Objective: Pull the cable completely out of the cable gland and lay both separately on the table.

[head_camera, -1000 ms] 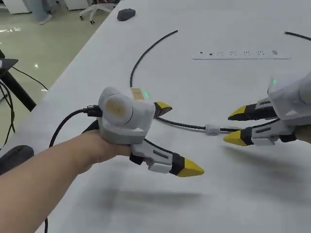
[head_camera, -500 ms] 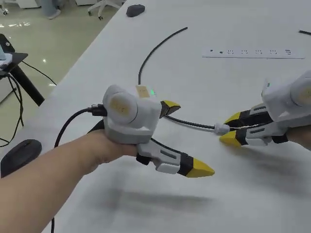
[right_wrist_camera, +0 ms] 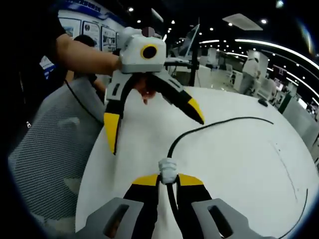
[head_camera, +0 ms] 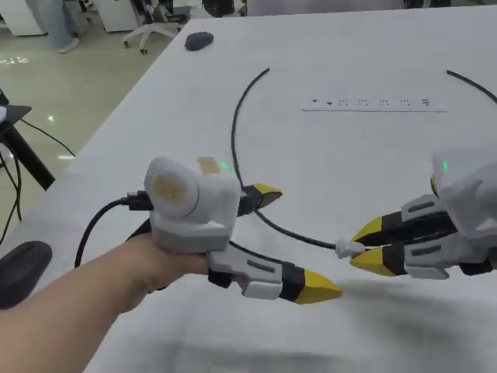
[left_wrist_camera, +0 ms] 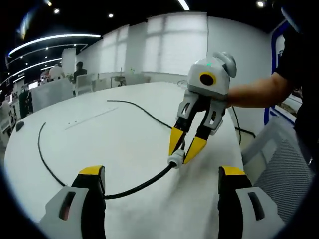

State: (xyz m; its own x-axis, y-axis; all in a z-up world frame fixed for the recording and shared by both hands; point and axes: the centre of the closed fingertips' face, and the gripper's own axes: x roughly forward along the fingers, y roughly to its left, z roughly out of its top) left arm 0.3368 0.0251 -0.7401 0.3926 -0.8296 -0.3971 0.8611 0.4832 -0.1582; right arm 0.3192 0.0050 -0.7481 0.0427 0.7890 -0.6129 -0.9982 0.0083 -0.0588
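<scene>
White gland (head_camera: 345, 249) sat clamped between the right gripper's (head_camera: 363, 247) jaws; the left gripper's (head_camera: 299, 241) jaws stood wide apart astride the black cable (head_camera: 233, 145) on the desk (head_camera: 349, 163).

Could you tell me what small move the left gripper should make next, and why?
Probably close the left gripper on the black cable: its jaws stand open astride it, while the right gripper pinches the white cable gland, ready to pull apart.

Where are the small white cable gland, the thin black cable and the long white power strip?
small white cable gland (head_camera: 345, 249): head view, round body.
thin black cable (head_camera: 233, 144): head view, curved middle.
long white power strip (head_camera: 374, 105): head view, flat top.
</scene>
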